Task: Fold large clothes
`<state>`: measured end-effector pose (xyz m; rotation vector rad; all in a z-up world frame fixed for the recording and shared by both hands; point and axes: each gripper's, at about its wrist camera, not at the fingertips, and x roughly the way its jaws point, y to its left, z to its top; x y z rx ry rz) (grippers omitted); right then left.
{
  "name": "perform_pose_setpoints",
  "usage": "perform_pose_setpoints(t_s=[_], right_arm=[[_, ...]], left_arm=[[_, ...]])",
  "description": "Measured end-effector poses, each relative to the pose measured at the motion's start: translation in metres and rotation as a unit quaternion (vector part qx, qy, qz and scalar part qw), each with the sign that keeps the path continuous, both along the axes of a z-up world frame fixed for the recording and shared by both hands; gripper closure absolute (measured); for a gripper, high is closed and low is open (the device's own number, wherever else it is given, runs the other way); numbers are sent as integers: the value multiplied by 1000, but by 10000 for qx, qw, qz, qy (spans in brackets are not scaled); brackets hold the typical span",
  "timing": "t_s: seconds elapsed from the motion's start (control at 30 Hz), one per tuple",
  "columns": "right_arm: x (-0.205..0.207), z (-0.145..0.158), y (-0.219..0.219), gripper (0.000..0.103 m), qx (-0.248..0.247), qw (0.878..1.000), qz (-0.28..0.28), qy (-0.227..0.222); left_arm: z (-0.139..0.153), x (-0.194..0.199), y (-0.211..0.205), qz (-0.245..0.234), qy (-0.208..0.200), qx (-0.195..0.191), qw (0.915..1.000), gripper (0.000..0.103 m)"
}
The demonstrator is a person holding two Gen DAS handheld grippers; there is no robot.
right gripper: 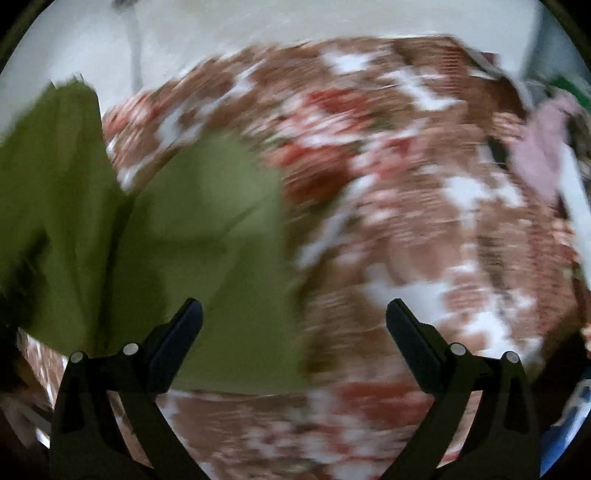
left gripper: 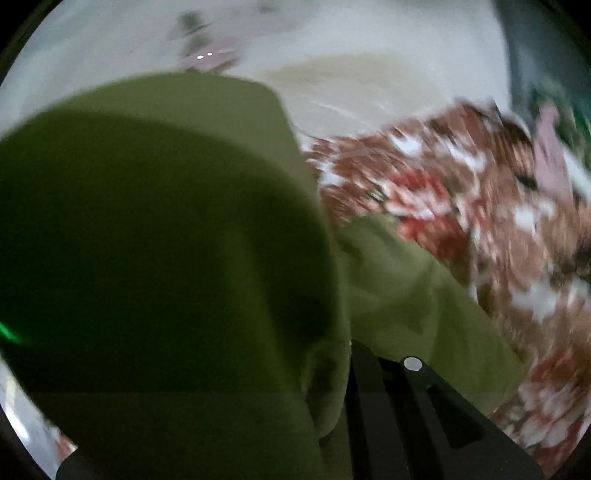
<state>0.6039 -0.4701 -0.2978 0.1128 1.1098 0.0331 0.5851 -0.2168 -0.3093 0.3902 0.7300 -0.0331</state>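
Here, green garment (left gripper: 155,229) pinched in left fingers (left gripper: 413,402)

A bed covered by a floral spread (right gripper: 406,221) in brown, red and white filled the room's middle. Behind it stood a pale, plain wall (right gripper: 258,22). A cream pillow (left gripper: 354,85) lay near the wall. Everything was blurred, under soft light.

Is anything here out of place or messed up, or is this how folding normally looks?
Nothing looks damaged or spilled. The green garment hangs bunched from the left gripper, draped over its camera, above the floral bedspread. The right gripper is open and empty.
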Motion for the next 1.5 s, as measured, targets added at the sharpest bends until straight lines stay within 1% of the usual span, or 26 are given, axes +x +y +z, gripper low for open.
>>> perform_pose_setpoints(t_s=[0.07,0.13,0.17,0.2,0.27,0.3,0.43,0.5,0.53,0.6,0.67,0.7,0.8,0.93,1.0,1.07,1.1,1.13,1.17,1.2,1.23,1.27,1.33,1.4,1.43,1.5], right_arm=[[1,15,-41,5,-15,9998,-179,-102],[2,15,-61,5,73,9998,-184,-65],[4,11,-71,5,206,9997,-150,11],[4,4,-75,5,339,9993,-110,123],[5,-13,-76,5,654,9970,-8,424],[5,-22,-74,5,864,9946,57,578],[4,-42,-60,5,1674,9815,285,884],[11,-49,-51,5,2335,9661,315,1060],[17,-53,-47,5,2716,9549,300,1166],[32,-61,-30,5,3537,9224,375,1506],[49,-67,-2,5,3940,8960,775,1897],[54,-69,9,5,3909,8935,917,2014],[70,-74,43,5,3344,9076,1244,2213],[73,-103,72,5,2742,9031,1482,2955],[71,-116,77,5,2452,9051,1511,3127],[70,-127,78,6,2396,9039,1519,3201],[69,-130,79,10,2420,9025,1597,3185],[68,-132,79,27,2337,9055,1648,3135],[68,-133,75,61,2197,9115,1579,3098],[68,-135,69,83,2072,9171,1473,3070],[67,-136,62,89,2186,9167,1369,3052],[66,-136,57,93,2325,9154,1313,3012],[61,-131,54,94,2269,9201,1360,2890],[56,-119,51,95,2294,9229,1414,2748],[55,-113,49,96,2319,9241,1424,2682],[51,-96,39,97,2520,9233,1387,2544]], left_arm=[[-36,-3,-46,-278,121,657,9974,99],[-91,-12,-93,-653,318,1400,9875,99],[-118,-17,-109,-835,408,1742,9803,99],[-155,-26,-125,-1070,492,2226,9678,99],[-189,-40,-137,-1311,291,2787,9509,99],[-195,-44,-138,-1354,239,2839,9489,99],[-192,-44,-133,-1399,108,2891,9470,99],[-194,-49,-133,-1541,-19,3115,9377,99],[-195,-51,-133,-1598,-77,3190,9342,99],[-197,-56,-132,-1751,-192,3368,9250,98],[-199,-59,-130,-1872,-292,3475,9183,98],[-200,-61,-128,-1940,-333,3518,9151,98],[-199,-62,-127,-2031,-386,3555,9115,98],[-196,-64,-124,-2095,-441,3544,9103,98],[-195,-64,-123,-2135,-471,3554,9088,98],[-194,-65,-123,-2181,-498,3585,9063,98],[-194,-66,-123,-2200,-509,3591,9056,97],[-193,-69,-128,-2215,-517,3604,9046,95],[-192,-73,-135,-2230,-530,3630,9032,91],[-191,-74,-134,-2246,-545,3632,9026,89],[-187,-78,-133,-2267,-653,3632,9014,75],[-183,-82,-132,-2226,-777,3682,8994,55],[-175,-86,-128,-2168,-893,3697,8991,39],[-166,-94,-114,-2107,-1031,3746,8970,31],[-161,-99,-107,-2098,-1097,3773,8953,31],[-155,-106,-92,-2058,-1263,3900,8886,25]])
